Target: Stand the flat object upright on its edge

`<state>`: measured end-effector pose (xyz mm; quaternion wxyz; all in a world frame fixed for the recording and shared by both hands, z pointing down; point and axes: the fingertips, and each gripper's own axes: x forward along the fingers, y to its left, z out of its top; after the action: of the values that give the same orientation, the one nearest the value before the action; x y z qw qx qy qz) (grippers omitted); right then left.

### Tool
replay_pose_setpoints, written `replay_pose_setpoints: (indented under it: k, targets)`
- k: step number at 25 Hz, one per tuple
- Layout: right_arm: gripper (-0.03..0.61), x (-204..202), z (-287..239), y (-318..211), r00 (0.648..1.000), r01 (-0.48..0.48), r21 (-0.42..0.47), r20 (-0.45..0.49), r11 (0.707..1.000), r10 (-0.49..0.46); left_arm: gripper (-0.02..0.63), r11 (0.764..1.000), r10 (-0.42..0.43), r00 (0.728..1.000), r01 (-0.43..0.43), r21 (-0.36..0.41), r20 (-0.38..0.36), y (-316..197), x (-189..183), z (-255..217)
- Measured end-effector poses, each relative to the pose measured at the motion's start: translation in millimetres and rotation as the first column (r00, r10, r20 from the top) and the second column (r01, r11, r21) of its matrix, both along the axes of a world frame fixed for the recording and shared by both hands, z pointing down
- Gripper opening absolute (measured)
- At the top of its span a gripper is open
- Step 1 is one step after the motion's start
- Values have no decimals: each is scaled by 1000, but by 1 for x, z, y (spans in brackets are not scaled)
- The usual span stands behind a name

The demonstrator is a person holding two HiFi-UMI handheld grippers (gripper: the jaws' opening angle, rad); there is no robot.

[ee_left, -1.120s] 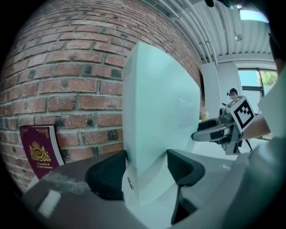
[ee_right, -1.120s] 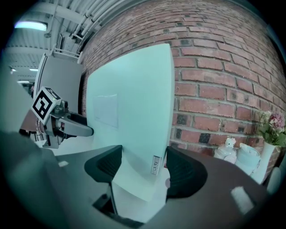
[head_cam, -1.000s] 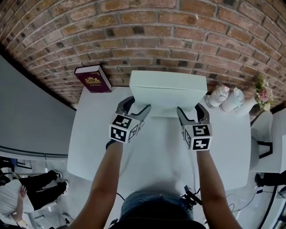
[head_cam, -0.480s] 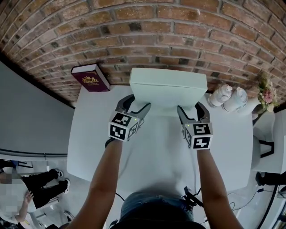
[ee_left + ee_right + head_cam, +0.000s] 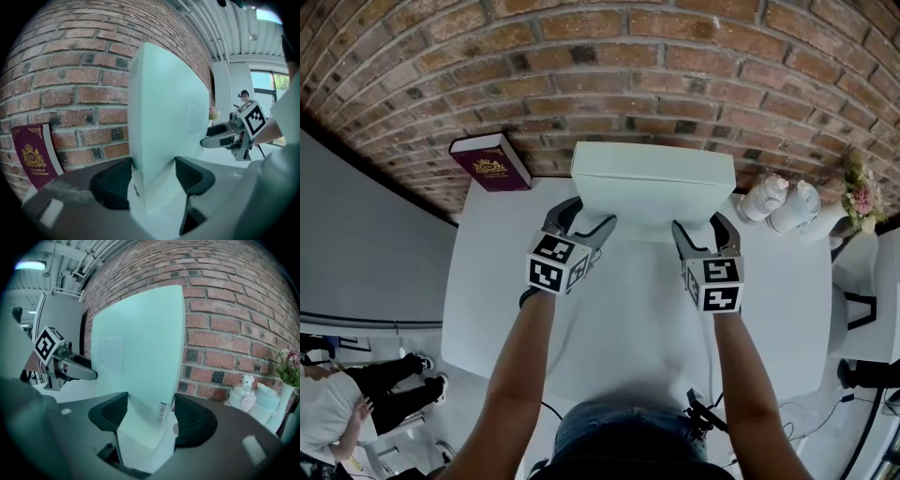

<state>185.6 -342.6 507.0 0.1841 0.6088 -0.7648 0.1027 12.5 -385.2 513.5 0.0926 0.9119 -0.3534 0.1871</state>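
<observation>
A white flat box (image 5: 652, 183) stands upright on its long edge at the back of the white table (image 5: 628, 309), close to the brick wall. My left gripper (image 5: 586, 217) is shut on its left end, with one pad on each broad face. In the left gripper view that gripper (image 5: 152, 180) has the box (image 5: 164, 122) filling the gap between its pads. My right gripper (image 5: 699, 227) clamps the right end the same way. In the right gripper view it (image 5: 147, 420) holds the box (image 5: 140, 357) between both pads. Whether the lower edge rests on the table I cannot tell.
A maroon book (image 5: 494, 164) leans against the brick wall at the table's back left, also seen as the book (image 5: 33, 157). Two white figurine jars (image 5: 773, 206) and a small flower bunch (image 5: 858, 192) stand at the back right. People stand on the floor at lower left.
</observation>
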Motion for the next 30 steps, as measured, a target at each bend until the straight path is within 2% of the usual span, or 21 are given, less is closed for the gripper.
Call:
replay_pose_setpoints:
  k: [10,16,22,30]
  targets:
    - [324,0,1,1,1000,-14,-18,-26,1000,13,304,1000,2,1000,-1,-12,18,3,-1,-1]
    - [334,2,-1,4,1000,-26,-22,4,999,26,308,1000,8,1000,-8,-16,30,6,-4,-1]
    - [334,1,-3,11,1000,-28,-18,7,999,28,334,1000,-9,1000,9,-15,15,8,-9,-3]
    - [334,2,-7,26,998,-62,-18,9,998,62,337,1000,-3,1000,3,-2,6,19,-11,-12]
